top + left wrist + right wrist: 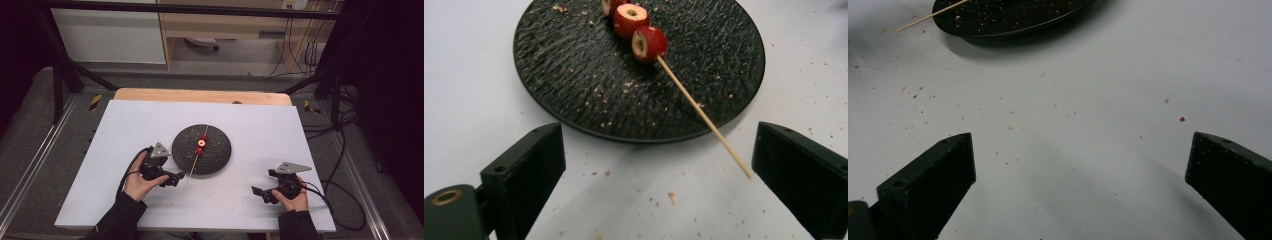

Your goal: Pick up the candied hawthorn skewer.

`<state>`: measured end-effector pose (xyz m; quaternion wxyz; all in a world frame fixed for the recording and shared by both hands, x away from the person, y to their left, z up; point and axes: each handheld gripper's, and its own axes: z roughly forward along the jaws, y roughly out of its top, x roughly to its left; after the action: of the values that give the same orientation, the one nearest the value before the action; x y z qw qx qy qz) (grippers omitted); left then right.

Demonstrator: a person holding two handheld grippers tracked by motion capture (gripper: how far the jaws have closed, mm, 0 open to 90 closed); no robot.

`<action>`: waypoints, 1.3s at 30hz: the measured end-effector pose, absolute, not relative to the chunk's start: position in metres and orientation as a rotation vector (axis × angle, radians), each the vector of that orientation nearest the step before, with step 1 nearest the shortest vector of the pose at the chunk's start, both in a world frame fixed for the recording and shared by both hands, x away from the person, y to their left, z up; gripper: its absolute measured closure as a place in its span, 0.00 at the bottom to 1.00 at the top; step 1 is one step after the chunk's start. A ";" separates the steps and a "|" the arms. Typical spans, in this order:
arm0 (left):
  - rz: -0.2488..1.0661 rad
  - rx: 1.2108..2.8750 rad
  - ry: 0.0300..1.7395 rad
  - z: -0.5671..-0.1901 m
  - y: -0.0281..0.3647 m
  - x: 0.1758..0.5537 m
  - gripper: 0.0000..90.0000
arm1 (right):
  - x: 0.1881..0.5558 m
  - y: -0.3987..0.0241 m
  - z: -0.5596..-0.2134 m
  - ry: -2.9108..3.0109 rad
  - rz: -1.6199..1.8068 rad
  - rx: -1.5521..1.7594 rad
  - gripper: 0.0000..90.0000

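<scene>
A thin pale wooden skewer (694, 102) threaded with small round red fruits (649, 43), cored so a pale centre shows, lies across the round black rough-textured plate (216, 155) that sits near the middle of the white bench (260, 125). Its bare pointed end sticks out past the plate's near rim and hangs just over the bench surface. In the left gripper view that free end sits between the two black jaws, close to one of them and apart from the other, and the left gripper (656, 167) stands wide open, holding nothing. The right gripper (263, 192) rests near the near right corner of the bench, well apart from the plate, its jaws also spread with only crumb-strewn bench between them. The skewer looks very light, stiff along its length but thin enough to snap or roll if pinched hard or off-centre; the fruits look soft, moist and easily bruised, and could slide along the stick. The best hold is probably on the bare wood just beyond the plate rim, with the jaws closing squarely across it, gently. Lifting from that far end may let the loaded end sag, so a level carry seems wise.
</scene>
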<state>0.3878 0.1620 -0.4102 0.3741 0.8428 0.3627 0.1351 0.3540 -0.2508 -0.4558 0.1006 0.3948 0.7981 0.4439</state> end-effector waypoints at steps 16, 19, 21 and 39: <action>0.339 2.205 0.987 -0.412 0.126 0.405 0.32 | 0.354 -0.251 -0.456 2.362 1.306 1.170 0.01; 0.339 2.210 1.013 -0.414 0.120 0.409 0.37 | 0.354 -0.250 -0.456 2.360 1.310 1.171 0.01; 0.340 2.215 1.035 -0.414 0.118 0.411 0.41 | 0.354 -0.250 -0.456 2.361 1.308 1.170 0.01; 0.359 2.211 1.132 -0.423 0.092 0.421 0.73 | 0.354 -0.250 -0.455 2.362 1.316 1.184 0.01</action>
<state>0.4205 0.0921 -0.4229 0.3107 0.8374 0.4287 0.1360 0.3543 -0.2504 -0.4553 0.0950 0.3992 0.7967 0.4437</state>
